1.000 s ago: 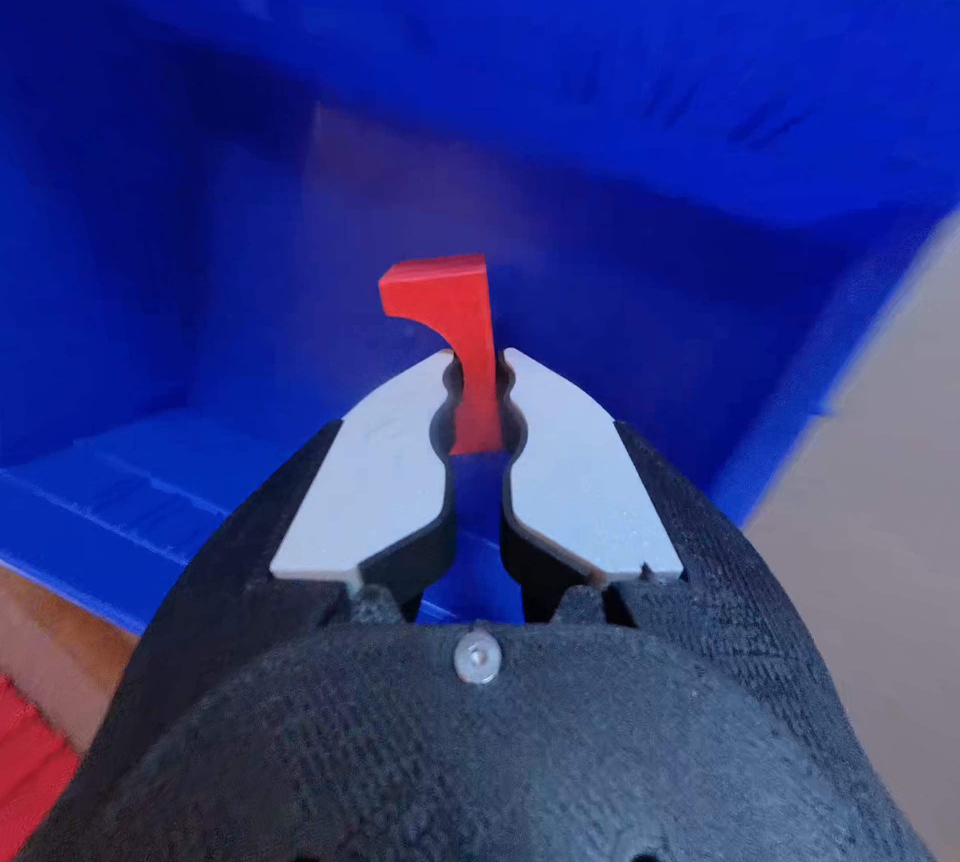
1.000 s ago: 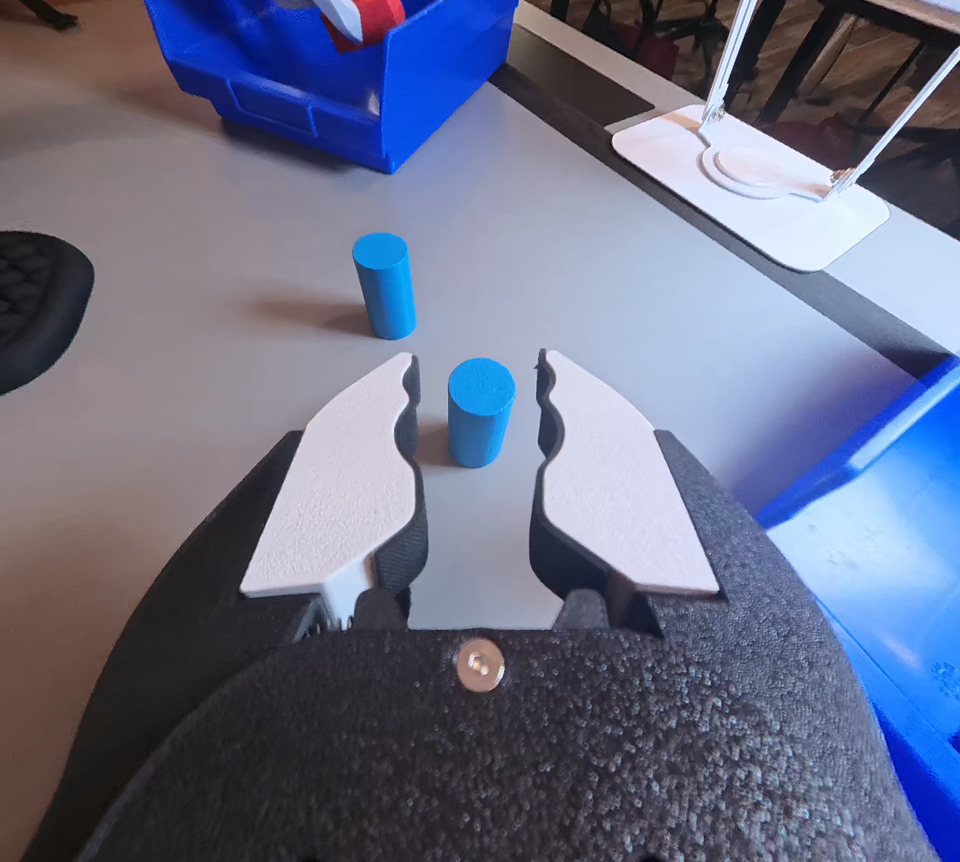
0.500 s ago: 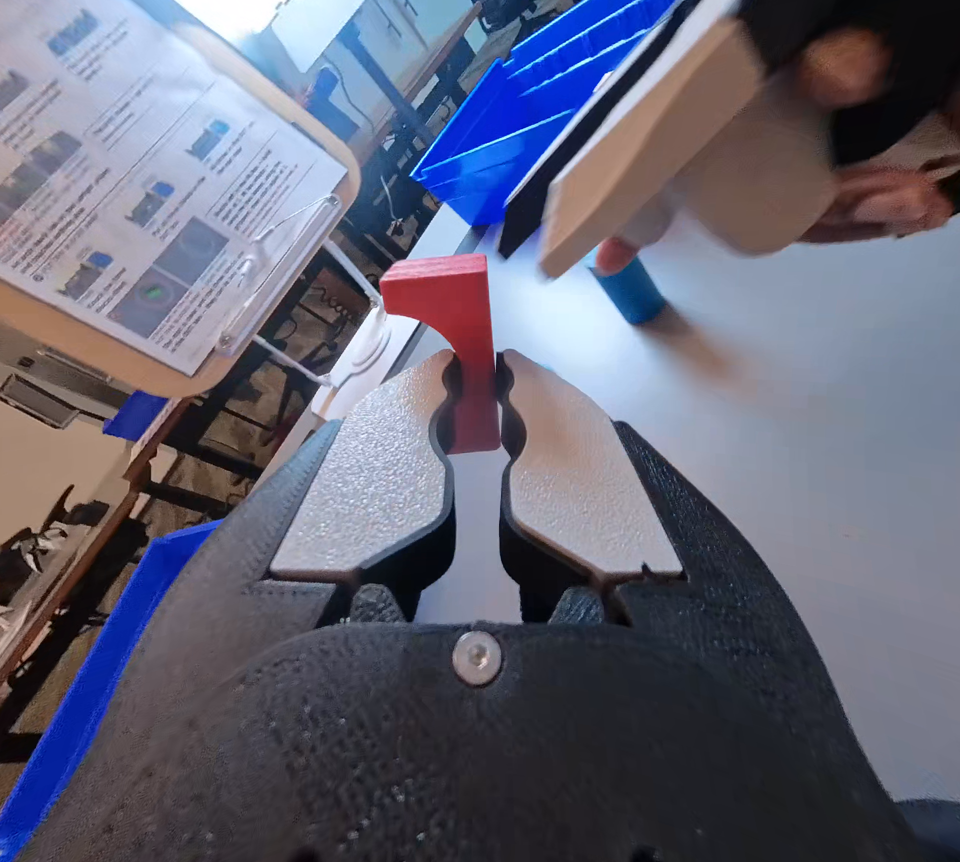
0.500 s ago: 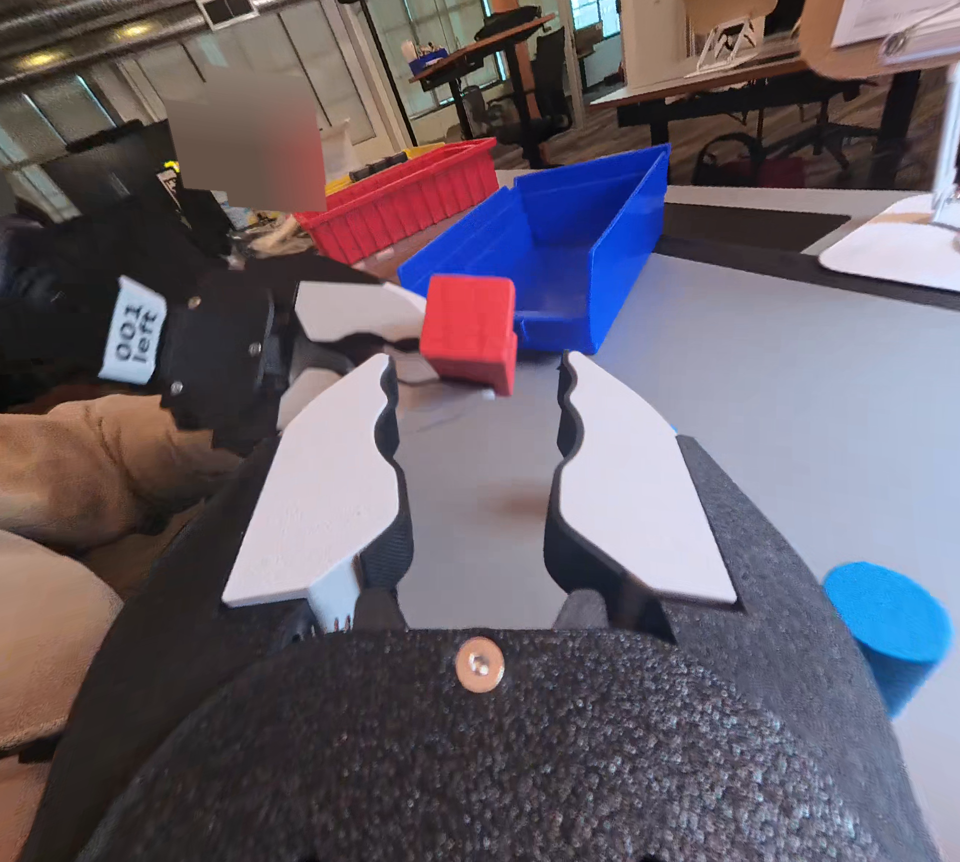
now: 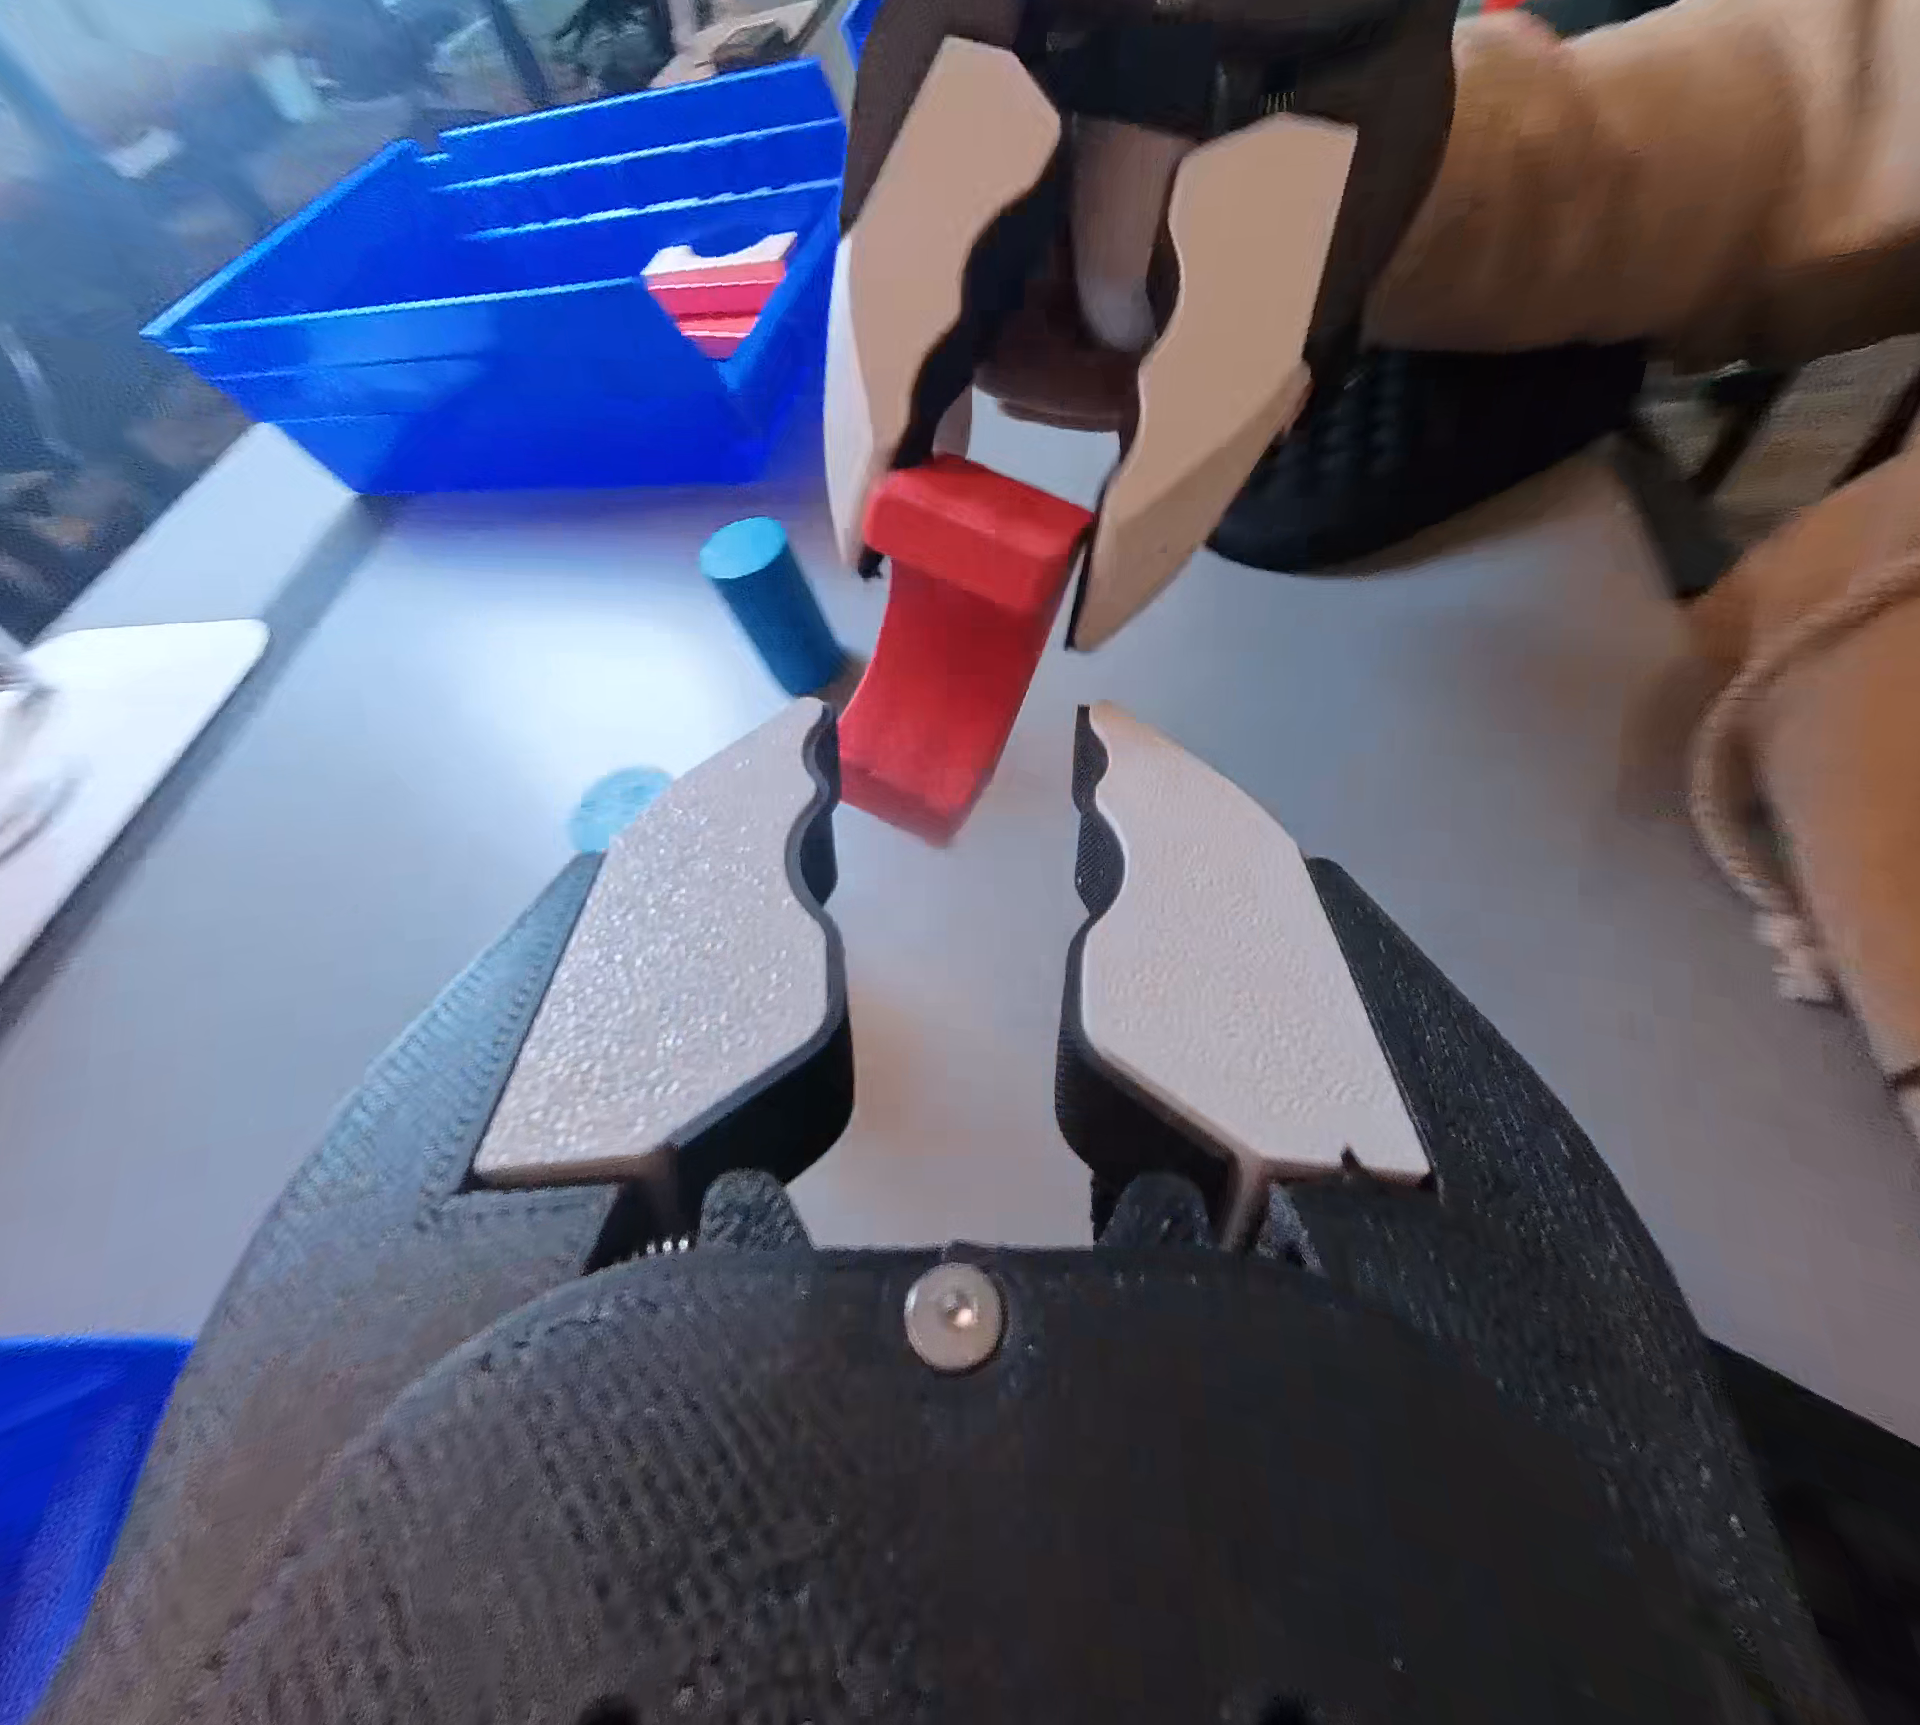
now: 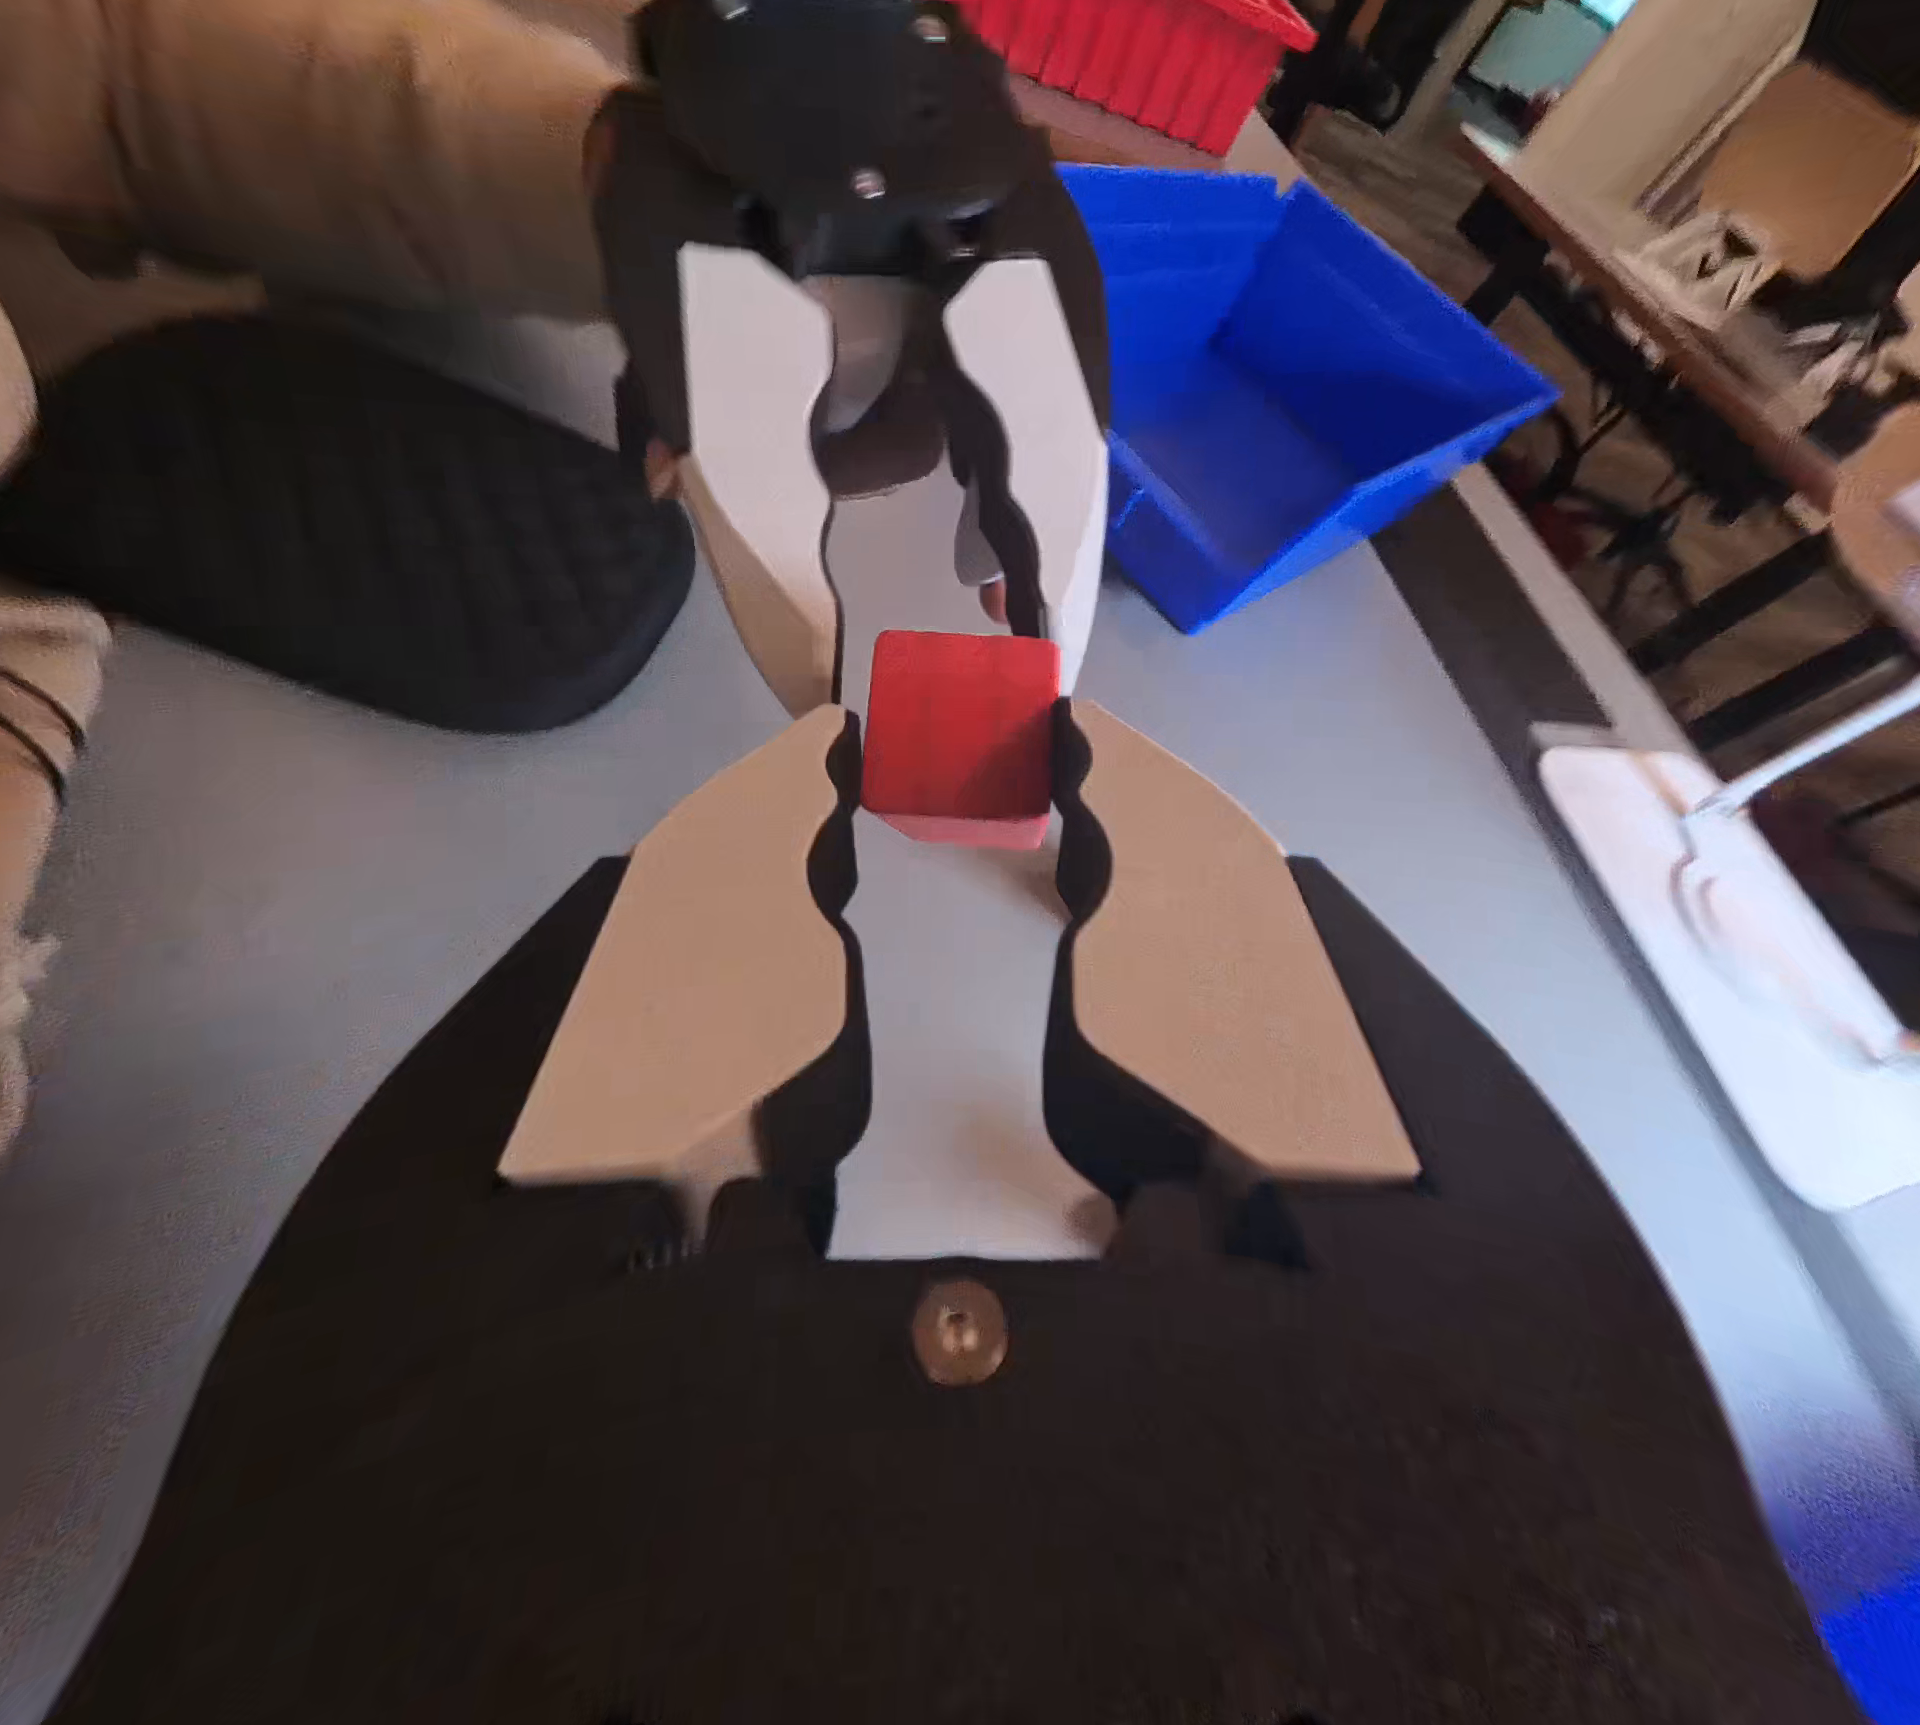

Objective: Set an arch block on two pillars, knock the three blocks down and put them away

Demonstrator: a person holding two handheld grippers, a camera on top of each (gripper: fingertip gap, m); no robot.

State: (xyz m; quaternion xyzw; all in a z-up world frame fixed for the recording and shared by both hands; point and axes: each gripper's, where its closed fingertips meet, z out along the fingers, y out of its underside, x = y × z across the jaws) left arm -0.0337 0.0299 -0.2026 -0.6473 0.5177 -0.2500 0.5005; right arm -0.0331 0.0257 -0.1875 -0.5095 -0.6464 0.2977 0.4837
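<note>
Clamped the red arch block (image 6: 956, 740) by one end between the fingers of the right gripper (image 6: 956, 719), both pressed to its sides. Held it in the air above the grey bench (image 6: 312, 896), between two grippers facing tip to tip. Spread the fingers of the left gripper (image 5: 951, 740) wider than the block, with only the left finger (image 5: 686, 948) touching its near end and a clear gap on the other side. Found one blue cylinder (image 5: 774, 605) standing on the bench just beyond the left gripper, and a second cylinder (image 5: 623, 808) half hidden behind that left finger. Noted a blue bin (image 5: 468, 387) with red pieces (image 5: 717, 304) inside, farther back on the bench.
</note>
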